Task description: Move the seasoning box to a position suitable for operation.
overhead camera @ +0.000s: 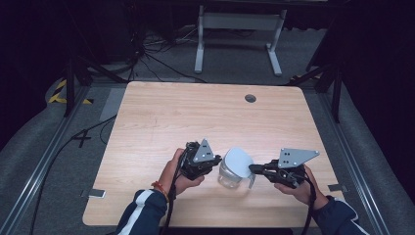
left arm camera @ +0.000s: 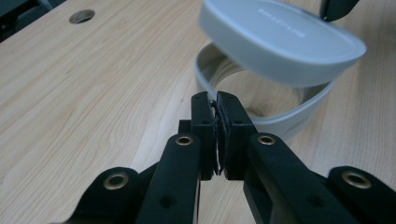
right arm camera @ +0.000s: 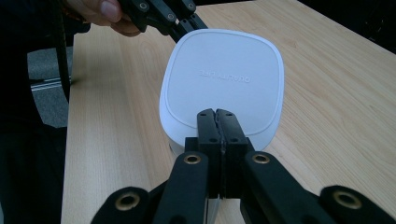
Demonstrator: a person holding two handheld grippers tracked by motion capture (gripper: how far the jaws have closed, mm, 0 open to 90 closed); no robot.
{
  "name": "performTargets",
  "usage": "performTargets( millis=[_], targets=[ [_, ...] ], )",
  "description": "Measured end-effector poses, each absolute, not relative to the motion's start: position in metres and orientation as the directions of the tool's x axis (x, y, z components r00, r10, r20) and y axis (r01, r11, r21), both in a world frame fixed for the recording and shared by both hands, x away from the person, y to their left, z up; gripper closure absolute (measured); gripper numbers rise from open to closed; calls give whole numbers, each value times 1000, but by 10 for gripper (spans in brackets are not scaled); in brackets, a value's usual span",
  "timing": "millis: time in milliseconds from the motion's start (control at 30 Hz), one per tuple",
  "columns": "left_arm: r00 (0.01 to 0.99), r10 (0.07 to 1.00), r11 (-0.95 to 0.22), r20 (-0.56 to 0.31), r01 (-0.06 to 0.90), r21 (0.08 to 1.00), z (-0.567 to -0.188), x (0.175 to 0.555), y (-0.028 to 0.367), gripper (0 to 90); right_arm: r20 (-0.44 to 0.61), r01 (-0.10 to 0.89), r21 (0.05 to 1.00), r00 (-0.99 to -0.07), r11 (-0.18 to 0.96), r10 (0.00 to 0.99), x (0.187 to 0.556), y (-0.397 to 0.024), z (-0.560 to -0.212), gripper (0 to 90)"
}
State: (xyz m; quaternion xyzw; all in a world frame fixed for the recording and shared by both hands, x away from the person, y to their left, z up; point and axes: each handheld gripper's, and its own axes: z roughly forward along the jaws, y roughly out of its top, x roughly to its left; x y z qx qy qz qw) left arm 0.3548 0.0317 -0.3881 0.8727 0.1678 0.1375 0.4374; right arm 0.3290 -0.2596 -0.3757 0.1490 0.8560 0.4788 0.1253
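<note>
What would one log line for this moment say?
left claw: shut on container rim | right claw: shut at lid edge | lid: tilted, raised over container

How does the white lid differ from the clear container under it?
The lid is opaque white with faint raised lettering; the container is see-through and plain. The lid sits tilted, lifted off at one side; the container stands flat on the table. The lid is shallow and flat-topped; the container is deeper and open at the top. Both share a rounded-square outline.

Wooden table (overhead camera: pixel 161 117), grey floor (overhead camera: pixel 235 63)
</note>
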Motion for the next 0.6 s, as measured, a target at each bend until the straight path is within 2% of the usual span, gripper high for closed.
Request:
performTargets(
  millis=[67, 400, 600],
  targets=[
    [903, 416, -562, 103, 167, 810, -387, 354, 28, 889, -70, 136, 857, -925, 497, 373, 329, -259, -376, 900],
    [914, 397, -540, 86, 157, 827, -379, 355, 21, 884, -57, 143, 858, -928, 494, 368, 330, -259, -377, 900],
    [919, 378, -556, 109, 131, 821, -372, 352, 13, 884, -54, 153, 853, -925, 499, 376, 329, -260, -379, 900]
  ],
)
